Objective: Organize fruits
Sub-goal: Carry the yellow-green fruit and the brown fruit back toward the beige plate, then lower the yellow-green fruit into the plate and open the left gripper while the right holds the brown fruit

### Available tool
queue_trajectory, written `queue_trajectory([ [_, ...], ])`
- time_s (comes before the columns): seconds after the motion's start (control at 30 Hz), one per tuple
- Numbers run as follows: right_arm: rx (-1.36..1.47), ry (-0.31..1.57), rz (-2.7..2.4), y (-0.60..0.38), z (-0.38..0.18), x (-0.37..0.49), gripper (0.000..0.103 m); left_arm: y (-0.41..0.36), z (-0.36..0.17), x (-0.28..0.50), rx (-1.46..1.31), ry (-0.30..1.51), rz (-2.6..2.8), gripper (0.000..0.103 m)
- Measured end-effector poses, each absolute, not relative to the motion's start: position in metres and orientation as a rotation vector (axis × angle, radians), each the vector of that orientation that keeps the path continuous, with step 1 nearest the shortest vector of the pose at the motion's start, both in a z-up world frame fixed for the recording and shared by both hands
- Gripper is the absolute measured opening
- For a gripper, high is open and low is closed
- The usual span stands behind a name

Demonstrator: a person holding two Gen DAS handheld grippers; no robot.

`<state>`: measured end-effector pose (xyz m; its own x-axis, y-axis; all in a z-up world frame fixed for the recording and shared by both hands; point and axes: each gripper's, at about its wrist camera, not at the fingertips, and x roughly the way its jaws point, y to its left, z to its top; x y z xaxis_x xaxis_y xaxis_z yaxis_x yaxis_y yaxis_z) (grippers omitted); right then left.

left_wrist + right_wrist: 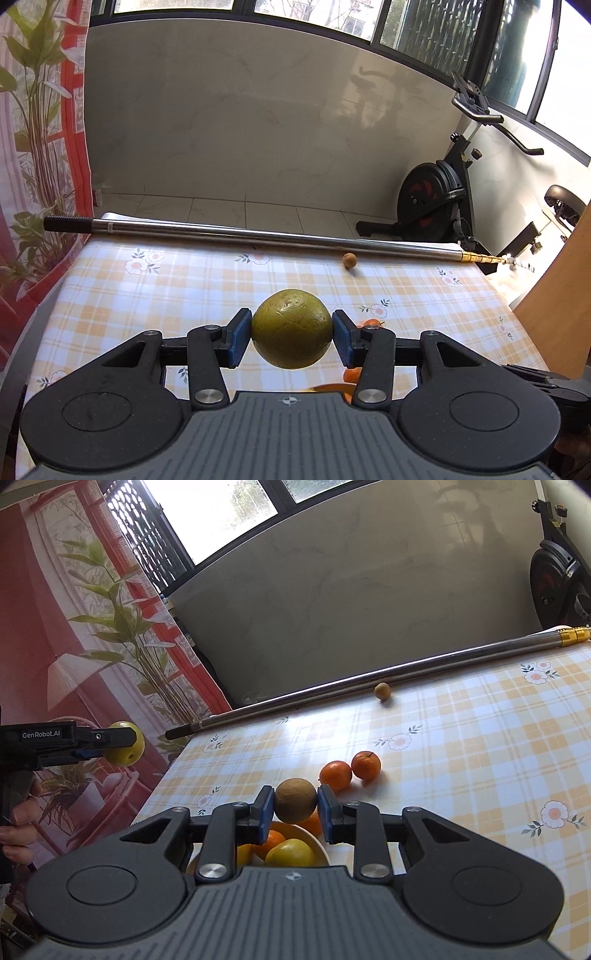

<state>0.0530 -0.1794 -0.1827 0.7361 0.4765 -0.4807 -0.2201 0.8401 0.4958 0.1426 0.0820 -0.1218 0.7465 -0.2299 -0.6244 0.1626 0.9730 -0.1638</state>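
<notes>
In the left wrist view your left gripper (pixel 291 334) pinches the green fruit (pixel 291 328) at frame centre, above the checked tablecloth (pixel 147 295); keep that squeeze even and carry it level toward wherever you're sorting it. In the right wrist view your right gripper (pixel 295 808) clamps the brown fruit (pixel 295 800) over the bowl (pixel 322 843) at lower centre, two oranges (pixel 349 770) just beyond; lower before letting go. "GenRobot.AI" reads on the other gripper at left.
</notes>
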Motion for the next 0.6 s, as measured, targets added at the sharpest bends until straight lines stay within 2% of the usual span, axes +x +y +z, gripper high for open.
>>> queue_trajectory([
  [0.23,0.408,0.657,0.428,-0.152,-0.185,0.041,0.028,0.103,-0.136,0.112,-0.081,0.730,-0.234,0.050],
  [0.6,0.366,0.736,0.421,-0.132,-0.209,0.032,0.028,0.100,-0.203,0.110,-0.070,0.857,-0.279,0.050],
])
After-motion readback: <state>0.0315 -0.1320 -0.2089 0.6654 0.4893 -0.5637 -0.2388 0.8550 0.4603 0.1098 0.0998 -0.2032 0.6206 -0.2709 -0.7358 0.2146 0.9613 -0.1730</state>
